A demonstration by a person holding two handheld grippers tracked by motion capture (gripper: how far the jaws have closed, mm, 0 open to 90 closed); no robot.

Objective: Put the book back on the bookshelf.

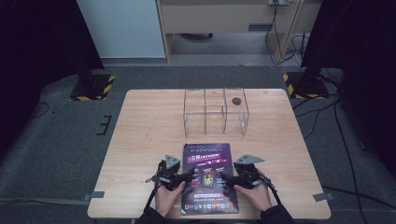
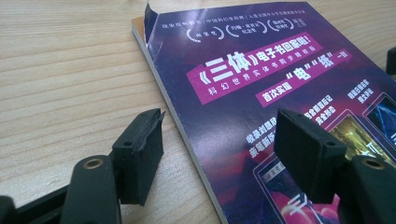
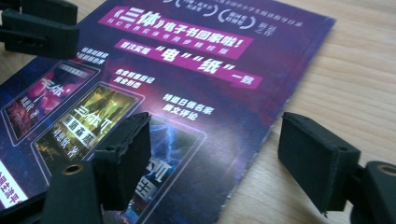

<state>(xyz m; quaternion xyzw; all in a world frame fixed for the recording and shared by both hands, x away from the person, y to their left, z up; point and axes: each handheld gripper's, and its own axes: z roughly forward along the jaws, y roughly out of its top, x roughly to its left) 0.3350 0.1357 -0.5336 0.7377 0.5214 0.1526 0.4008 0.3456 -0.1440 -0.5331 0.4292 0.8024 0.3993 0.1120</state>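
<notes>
A thin book [image 1: 208, 178] lay flat at the near edge of the table [image 1: 140, 140], its glossy cover purple and dark blue with magenta banners and white print. In the left gripper view the book [image 2: 261, 107] showed a pale stack of page edges along its side, and the far corner of the cover curled up a little. The table was pale wood with a fine straight grain, matt in finish.

The left gripper [image 1: 189, 176] sat at the book's left edge, held in a hand [image 1: 167, 196]. Its jaws were spread — one blocky black pad over bare wood, the other over the cover, the book's edge between them and neither pad pressing on it. The pads were squarish, with rough, slightly frayed rubber faces.

The right gripper [image 1: 224, 178] sat at the book's right edge, in the other hand [image 1: 254, 193]. Its jaws were also apart — one pad above the cover, one above the wood, straddling the edge without pinching. Each gripper bore a grey three-cornered plate on top.

Farther back on the table stood a clear box [image 1: 215, 112] of rigid plastic, divided into compartments, with a small dark round thing [image 1: 236, 100] in the right rear one.
</notes>
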